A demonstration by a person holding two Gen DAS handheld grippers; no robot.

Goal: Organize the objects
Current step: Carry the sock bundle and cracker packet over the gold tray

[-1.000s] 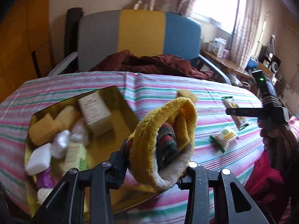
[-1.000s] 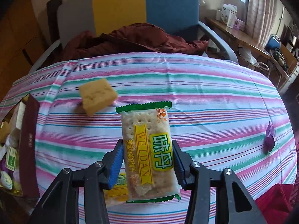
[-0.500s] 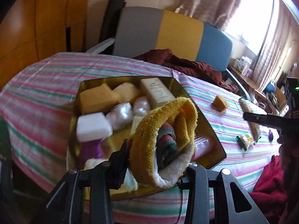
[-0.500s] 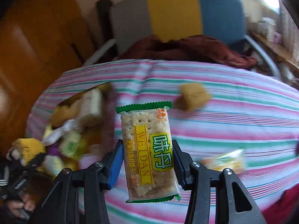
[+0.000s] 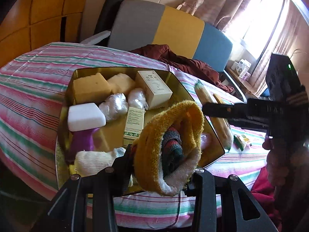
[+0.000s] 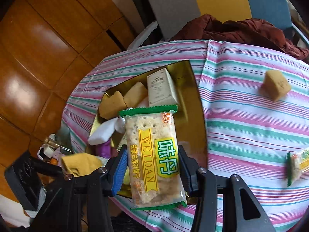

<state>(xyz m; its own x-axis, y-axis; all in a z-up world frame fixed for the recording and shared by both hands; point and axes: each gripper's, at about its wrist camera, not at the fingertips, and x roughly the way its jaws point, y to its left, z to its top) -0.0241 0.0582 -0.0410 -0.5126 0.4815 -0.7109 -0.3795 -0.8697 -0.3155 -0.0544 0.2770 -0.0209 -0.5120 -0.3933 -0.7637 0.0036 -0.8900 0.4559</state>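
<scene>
Since a second ago you are bringing both tongs over the gold tray [image 5: 195, 98], now filling the middle of each view; your left tongs [image 5: 162, 166] are clamping one rolled yellow sock [image 5: 170, 147], your right tongs [image 6: 152, 164] one cracker packet [image 6: 152, 154]; two sponge cubes [image 6: 123, 100] are lying inside the tray, one sponge [image 6: 276, 85] and one snack packet [image 6: 297, 164], cut off at right, on the striped surface [image 6: 251, 127]; the packet is hiding the tray's middle.

Tin [image 5: 195, 100] crowded left, bare floor at right.

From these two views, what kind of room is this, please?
Probably a home living room: a cushioned armchair beside a table under a striped cloth, curtains at a window, wooden cabinets.
</scene>
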